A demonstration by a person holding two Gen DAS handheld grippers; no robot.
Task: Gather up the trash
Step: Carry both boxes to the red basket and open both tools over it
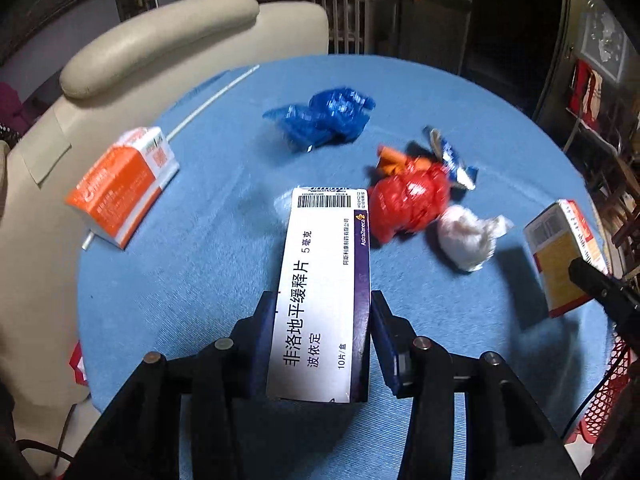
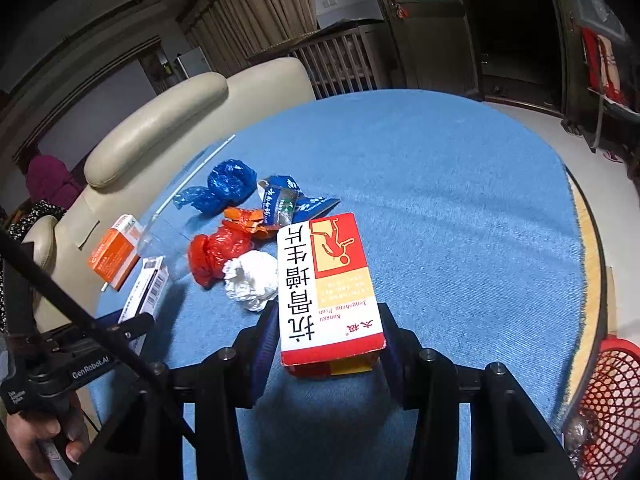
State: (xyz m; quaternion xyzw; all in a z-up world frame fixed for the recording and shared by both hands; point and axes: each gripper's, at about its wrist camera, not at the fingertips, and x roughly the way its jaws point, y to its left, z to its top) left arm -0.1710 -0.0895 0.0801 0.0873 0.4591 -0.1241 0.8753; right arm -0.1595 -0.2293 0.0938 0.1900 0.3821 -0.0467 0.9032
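Note:
My left gripper (image 1: 320,312) is shut on a white and purple medicine box (image 1: 324,292), held above the blue table. My right gripper (image 2: 330,326) is shut on a red and yellow medicine box (image 2: 328,292); it also shows in the left wrist view (image 1: 560,256). On the table lie a crumpled blue bag (image 1: 324,118), a red bag (image 1: 408,200), a white paper wad (image 1: 468,236), an orange wrapper (image 2: 246,218), a blue and white wrapper (image 2: 288,202) and an orange and white box (image 1: 124,188). A red mesh basket (image 2: 608,408) stands off the table's right edge.
The round table (image 2: 460,208) has a blue cloth. A cream armchair (image 1: 160,36) stands against its far left side. A thin white stick (image 1: 212,100) lies near the chair. Dark cabinets and a railing stand behind.

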